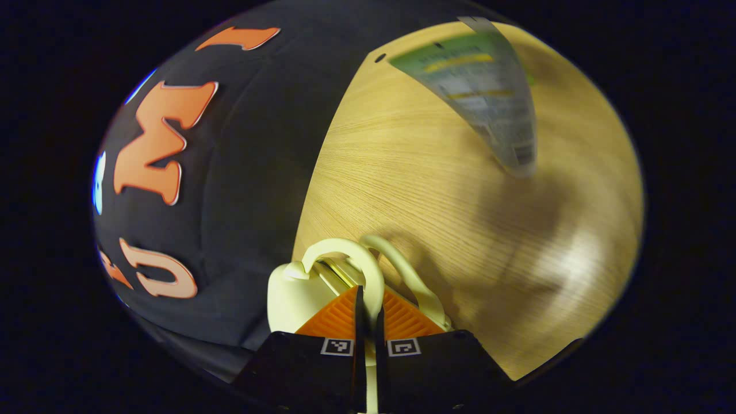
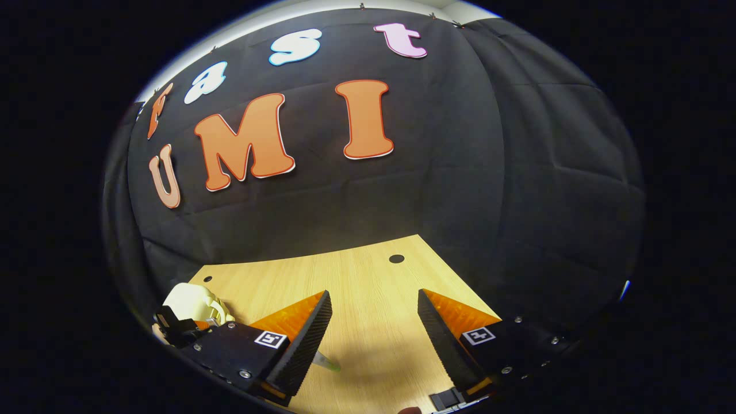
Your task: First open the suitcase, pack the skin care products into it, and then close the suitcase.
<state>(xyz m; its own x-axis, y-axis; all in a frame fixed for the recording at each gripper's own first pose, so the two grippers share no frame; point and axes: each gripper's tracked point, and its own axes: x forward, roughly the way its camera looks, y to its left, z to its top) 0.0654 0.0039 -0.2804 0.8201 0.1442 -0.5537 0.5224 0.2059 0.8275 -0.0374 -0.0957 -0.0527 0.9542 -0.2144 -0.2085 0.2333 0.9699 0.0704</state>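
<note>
Left gripper [image 1: 368, 310] clamped on the cream suitcase [image 1: 293, 290] handle at the wooden table's [image 1: 402, 190] edge, fingers nearly together; skin care tube [image 1: 489, 98] lying farther along the table, well apart. Right gripper [image 2: 374, 322] held above the table with fingers spread wide, grasping nothing; suitcase at far left.
</note>
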